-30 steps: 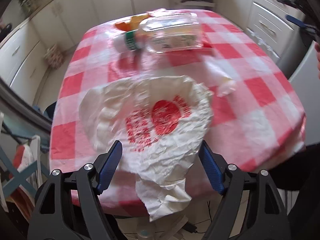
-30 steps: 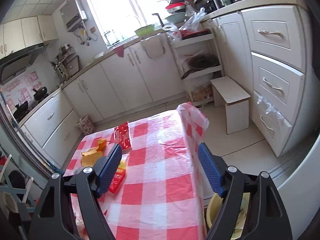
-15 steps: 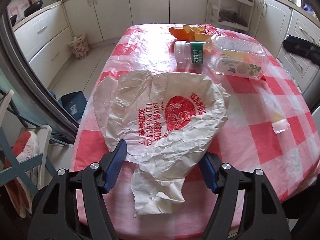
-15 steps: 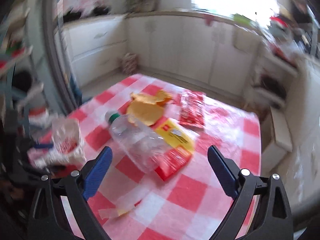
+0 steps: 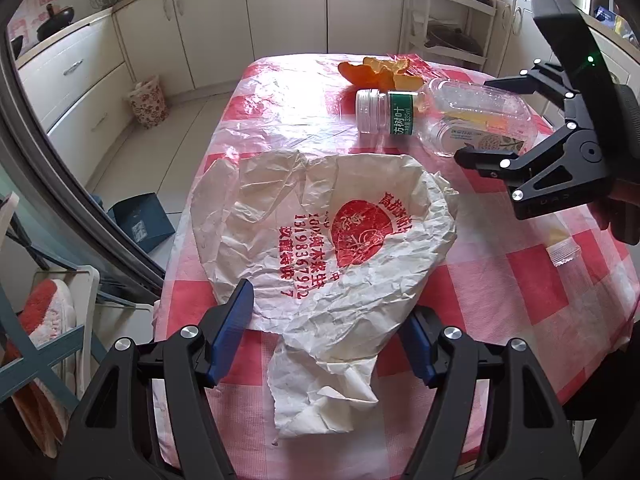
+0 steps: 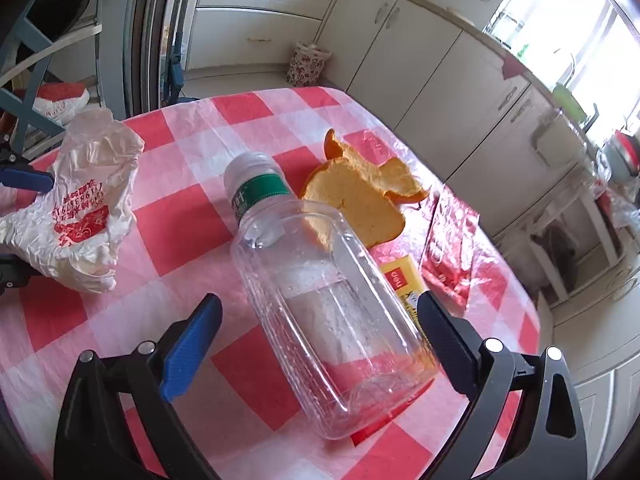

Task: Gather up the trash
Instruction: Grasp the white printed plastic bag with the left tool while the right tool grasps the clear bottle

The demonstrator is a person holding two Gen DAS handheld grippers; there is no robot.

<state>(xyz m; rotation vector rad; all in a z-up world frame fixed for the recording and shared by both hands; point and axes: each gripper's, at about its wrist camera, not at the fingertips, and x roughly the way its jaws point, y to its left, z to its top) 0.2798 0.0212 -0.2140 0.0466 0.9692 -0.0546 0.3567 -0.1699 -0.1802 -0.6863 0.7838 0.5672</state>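
We judge pick-up pending: our right gripper (image 6: 318, 330) spread astride the plastic bottle (image 6: 320, 276) lying on the table (image 6: 192, 216), left gripper (image 5: 328, 332) spread around the paper bag (image 5: 320, 236); closing comes next.

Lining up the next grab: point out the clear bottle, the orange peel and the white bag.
clear bottle (image 6: 320, 288): right wrist view, mid body.
orange peel (image 6: 356, 196): right wrist view, pale inner side.
white bag (image 5: 320, 236): left wrist view, printed middle.
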